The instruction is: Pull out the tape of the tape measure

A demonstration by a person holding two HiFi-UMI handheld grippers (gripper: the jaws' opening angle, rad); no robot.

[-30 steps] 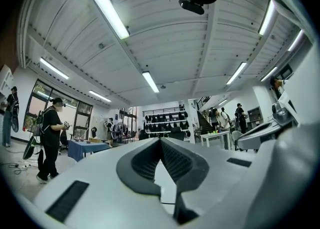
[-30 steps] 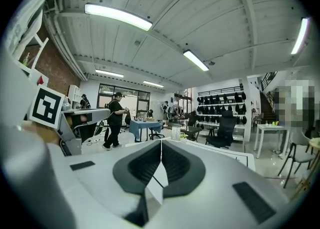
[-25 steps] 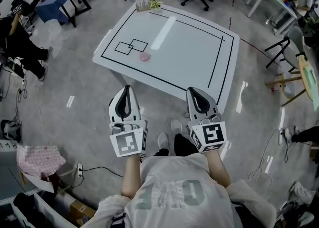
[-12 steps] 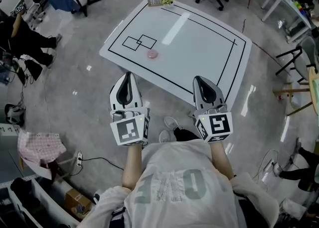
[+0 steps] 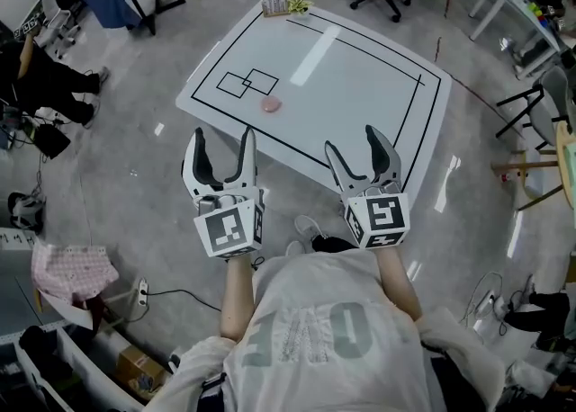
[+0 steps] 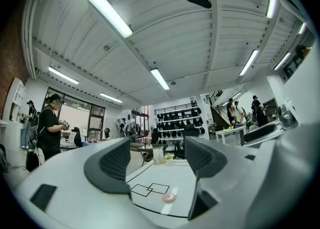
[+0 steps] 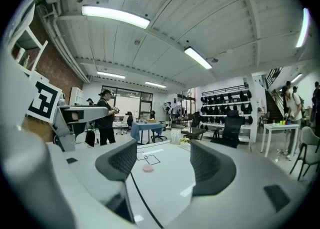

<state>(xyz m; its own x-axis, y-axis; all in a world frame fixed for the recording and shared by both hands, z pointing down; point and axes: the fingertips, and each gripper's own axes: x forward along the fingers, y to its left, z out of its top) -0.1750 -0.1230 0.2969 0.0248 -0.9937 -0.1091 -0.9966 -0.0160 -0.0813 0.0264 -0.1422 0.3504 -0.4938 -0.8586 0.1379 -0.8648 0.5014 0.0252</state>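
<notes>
A: Step in hand?

B: Approach, no contact yet. The left gripper point(image 5: 222, 134) and right gripper point(image 5: 352, 138) hover off the near edge of the white table point(image 5: 360, 77), both pointing toward it. The jaws of both have just been opening and stand wide apart. Nothing lies between either pair; only the tabletop shows through the gaps.

A: Where is the tape measure point(image 5: 271, 105)?

B: I take it to be the small pink round thing lying flat on the table, just beside the two black-outlined squares point(image 5: 245, 85). It is well apart from both grippers and roughly ahead of the left one.

A: Next move?

B: My judgement: carry both grippers forward over the table, then one steadies the case while the other takes the tape's end. An unsteadied case would probably slide.

A: Anything unclear?

B: The tape's end tab cannot be made out in any view because the disc shows too small. Which side the tape exits is likewise unreadable.
</notes>
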